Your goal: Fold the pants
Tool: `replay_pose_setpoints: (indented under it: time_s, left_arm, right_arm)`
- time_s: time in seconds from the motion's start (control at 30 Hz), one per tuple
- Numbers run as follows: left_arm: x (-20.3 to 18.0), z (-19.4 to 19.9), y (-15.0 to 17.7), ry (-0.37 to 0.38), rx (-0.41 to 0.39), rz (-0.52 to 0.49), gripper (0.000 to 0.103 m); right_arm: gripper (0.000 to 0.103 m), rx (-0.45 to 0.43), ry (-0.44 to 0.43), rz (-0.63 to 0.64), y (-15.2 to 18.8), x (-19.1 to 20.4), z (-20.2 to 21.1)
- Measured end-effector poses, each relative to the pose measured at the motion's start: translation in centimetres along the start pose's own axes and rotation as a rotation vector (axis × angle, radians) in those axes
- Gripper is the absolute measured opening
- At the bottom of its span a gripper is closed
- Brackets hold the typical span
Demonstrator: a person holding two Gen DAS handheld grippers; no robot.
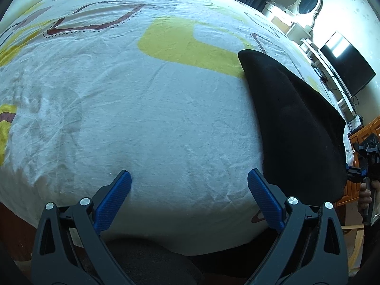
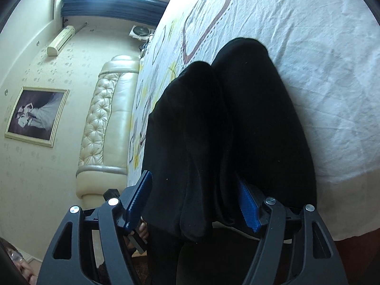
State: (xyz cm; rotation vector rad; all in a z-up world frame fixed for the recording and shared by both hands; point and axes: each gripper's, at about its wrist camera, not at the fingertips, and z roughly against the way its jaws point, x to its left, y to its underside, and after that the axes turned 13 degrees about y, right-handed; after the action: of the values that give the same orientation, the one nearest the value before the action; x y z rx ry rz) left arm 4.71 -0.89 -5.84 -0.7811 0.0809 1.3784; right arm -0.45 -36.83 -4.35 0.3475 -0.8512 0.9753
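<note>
Black pants (image 1: 292, 123) lie folded lengthwise on the patterned bedsheet (image 1: 166, 118), at the right of the left wrist view. My left gripper (image 1: 189, 173) is open over bare sheet to the left of the pants, with nothing between its blue pads. In the right wrist view the pants (image 2: 237, 109) stretch away from the bed's near edge, and one end hangs over it. My right gripper (image 2: 193, 175) stands open around that end. The cloth lies between the wide-apart pads, draped over the right pad (image 2: 248, 211), and is not pinched.
A padded cream headboard (image 2: 106, 128) closes one end of the bed. A framed picture (image 2: 35, 116) and an air conditioner (image 2: 60, 40) hang on the wall. A dark TV (image 1: 349, 64) and an oval mirror (image 1: 307, 3) stand beyond the far side.
</note>
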Motion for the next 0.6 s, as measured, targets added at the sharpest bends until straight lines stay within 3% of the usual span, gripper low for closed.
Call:
replay_pose_setpoints:
  time_s: [0.03, 0.07, 0.1, 0.13, 0.17, 0.27, 0.47, 0.6]
  left_arm:
    - [0.0, 0.0, 0.0, 0.008, -0.001, -0.002, 0.099]
    - [-0.1, 0.0, 0.1, 0.014, -0.003, -0.005, 0.099]
    - [-0.2, 0.0, 0.1, 0.016, -0.005, -0.010, 0.099]
    - [-0.3, 0.0, 0.3, 0.014, -0.009, -0.017, 0.099]
    - [-0.4, 0.0, 0.4, 0.011, -0.014, -0.024, 0.099]
    - [-0.8, -0.1, 0.7, 0.014, -0.011, -0.033, 0.099]
    - [-1.5, -0.1, 0.5, 0.172, -0.010, 0.057, 0.099]
    - [-2.0, -1.1, -0.2, 0.227, -0.028, 0.098, 0.099]
  right_arm:
    - [0.069, 0.010, -0.010, 0.005, -0.1, 0.1, -0.3]
    - [0.060, 0.005, -0.005, 0.009, -0.2, 0.3, -0.4]
    - [0.045, -0.013, 0.014, 0.017, -0.2, 0.5, -0.3]
    - [0.018, -0.006, 0.010, 0.022, -0.2, 0.7, -0.5]
    - [0.013, -0.002, 0.012, 0.017, -0.2, 0.8, -0.6]
    - [0.012, -0.025, 0.111, 0.086, 0.1, 1.8, -0.2]
    - [0.009, -0.073, 0.203, 0.116, -0.2, 0.8, 2.9]
    - [0.008, -0.069, 0.190, 0.052, -0.3, -2.1, 3.4]
